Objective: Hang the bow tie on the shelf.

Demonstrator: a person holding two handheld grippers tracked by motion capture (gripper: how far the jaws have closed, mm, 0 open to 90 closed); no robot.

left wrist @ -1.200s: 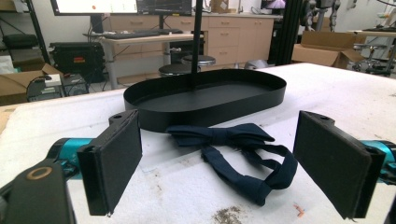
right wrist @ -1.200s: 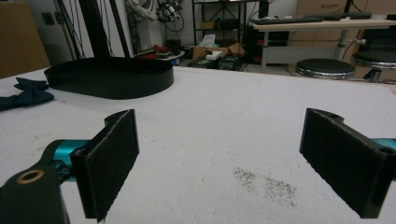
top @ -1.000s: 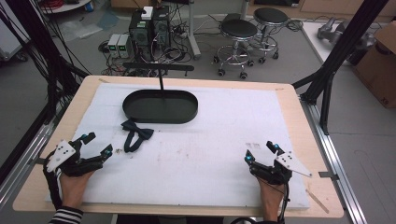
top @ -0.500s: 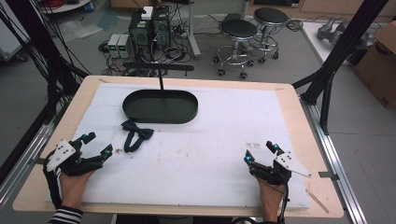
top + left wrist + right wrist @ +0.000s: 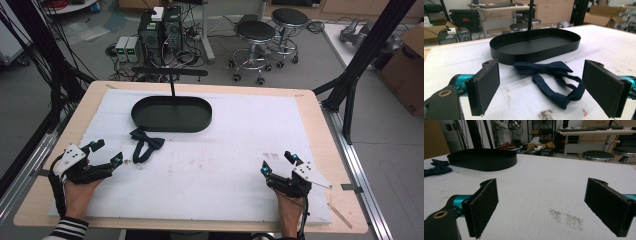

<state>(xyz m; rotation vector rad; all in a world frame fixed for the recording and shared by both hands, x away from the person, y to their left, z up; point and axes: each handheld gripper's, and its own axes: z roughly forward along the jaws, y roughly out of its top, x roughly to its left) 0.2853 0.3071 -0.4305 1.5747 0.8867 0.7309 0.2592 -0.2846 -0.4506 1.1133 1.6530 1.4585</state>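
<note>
On the white mat [image 5: 225, 150], both hands rest low (left gripper [image 5: 106, 152] and right gripper [image 5: 277, 162] gaping, empty).

Setting: a robotics or data-collection lab. Black framing struts [image 5: 361, 60] rise at both sides of the frame around a wooden worktop [image 5: 320, 130] covered with a white sheet [image 5: 240, 145]. Upper centre, on the grey floor: computer towers [image 5: 160, 30] and small boxes [image 5: 127, 48] amid tangled cables [image 5: 192, 50]. Two round black stools [image 5: 255, 37] stand upper right of centre; a cardboard box [image 5: 407, 67] sits at the right edge. The gripper views show desks with keyboards [image 5: 580, 129] and shelving in the background.
</note>
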